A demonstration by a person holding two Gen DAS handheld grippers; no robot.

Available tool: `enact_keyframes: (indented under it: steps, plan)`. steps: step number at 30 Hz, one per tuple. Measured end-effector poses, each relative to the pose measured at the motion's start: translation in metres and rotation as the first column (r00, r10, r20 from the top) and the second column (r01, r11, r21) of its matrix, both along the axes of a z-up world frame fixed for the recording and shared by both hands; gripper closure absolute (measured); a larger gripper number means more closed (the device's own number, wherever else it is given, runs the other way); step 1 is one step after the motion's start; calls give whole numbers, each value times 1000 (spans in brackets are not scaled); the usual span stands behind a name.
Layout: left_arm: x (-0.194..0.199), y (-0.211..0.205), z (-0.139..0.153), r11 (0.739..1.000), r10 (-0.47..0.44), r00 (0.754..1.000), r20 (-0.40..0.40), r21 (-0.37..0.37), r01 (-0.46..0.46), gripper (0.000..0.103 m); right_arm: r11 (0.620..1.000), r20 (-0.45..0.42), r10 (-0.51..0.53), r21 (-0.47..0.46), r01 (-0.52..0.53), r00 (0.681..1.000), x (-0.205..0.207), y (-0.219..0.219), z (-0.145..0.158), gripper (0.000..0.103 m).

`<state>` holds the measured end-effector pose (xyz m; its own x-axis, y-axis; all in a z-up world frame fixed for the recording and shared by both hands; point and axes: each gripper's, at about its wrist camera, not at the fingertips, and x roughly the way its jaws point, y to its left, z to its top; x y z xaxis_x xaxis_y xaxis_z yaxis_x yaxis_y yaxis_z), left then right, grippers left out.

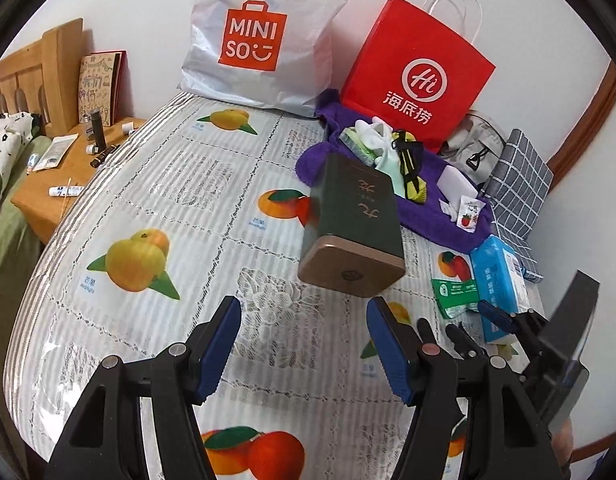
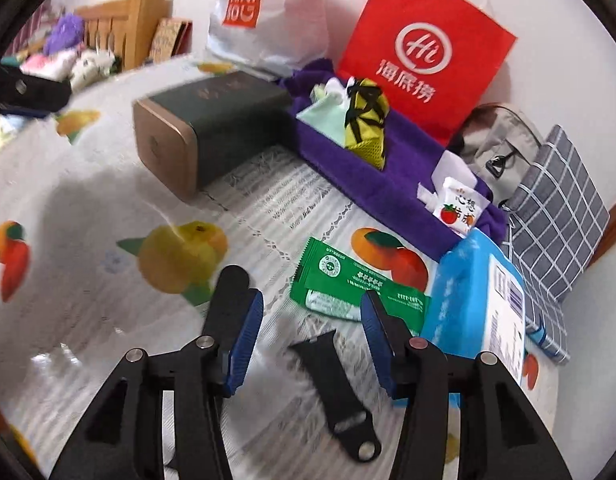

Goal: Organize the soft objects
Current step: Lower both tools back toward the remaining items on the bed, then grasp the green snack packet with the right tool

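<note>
Right wrist: tongs (image 2: 312,316) agape above strap (image 2: 336,388).

On the counter (image 1: 155,184): two shopping bags, one white (image 1: 263,36) and one red (image 1: 416,68); one dark green tin (image 1: 352,232); one purple towel (image 1: 432,208); one blue tissue pack (image 1: 500,280); one green sachet (image 2: 360,292); one black strap (image 2: 340,392).

A plain white wall (image 1: 147,20) closes the room ahead of the gripper. Below it spreads a table under a clear fruit-printed tablecloth (image 1: 167,200). Ahead and to the left stands a wooden headboard (image 1: 31,68), with a low wooden nightstand (image 1: 51,188) just beside the table edge. To the far right, a brown wooden trim (image 1: 588,120) curves along the wall. Light is even and soft.
</note>
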<state>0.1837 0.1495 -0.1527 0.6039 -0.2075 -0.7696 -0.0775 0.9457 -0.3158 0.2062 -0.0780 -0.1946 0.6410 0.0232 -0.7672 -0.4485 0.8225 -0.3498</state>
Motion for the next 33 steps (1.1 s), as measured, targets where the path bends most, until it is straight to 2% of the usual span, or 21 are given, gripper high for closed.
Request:
enact_keyframes:
  steps: [4,8,11,13,15,18,23,27,30,33]
  plan:
    - [5,3,-3,1000,-6,1000,5,-12,6,40,999,-10,-2,-49,1,1000,5,4,-14,57]
    - [7,5,-8,1000,-5,1000,1,-28,5,40,998,22,-20,-55,22,1000,7,2,-15,57]
    - [5,6,-11,1000,-6,1000,-3,-30,6,40,998,34,-20,-66,22,999,9,2,-18,72]
    - [4,7,-12,999,-4,1000,-6,-33,3,40,999,16,-1,-51,2,1000,9,4,-19,91]
    - [2,9,-13,999,0,1000,-11,-32,-1,40,999,18,12,-45,-11,1000,7,8,-20,102]
    - [-2,9,-12,1000,1,1000,-13,-25,-1,40,999,34,26,-48,-24,999,1,10,-18,103]
    - [-8,4,-14,1000,2,1000,-31,-4,-2,40,992,55,32,116,-38,998,-24,-2,17,103]
    - [-13,-5,-16,1000,-6,999,-51,-6,6,40,976,67,59,203,-71,996,-53,-15,41,103]
    - [-18,-19,-18,1000,-21,998,-65,-2,21,40,965,69,103,237,-116,992,-80,-25,52,103]
    - [-23,-35,-21,999,-47,995,-82,-12,46,40,962,76,144,222,-158,987,-106,-34,53,103]
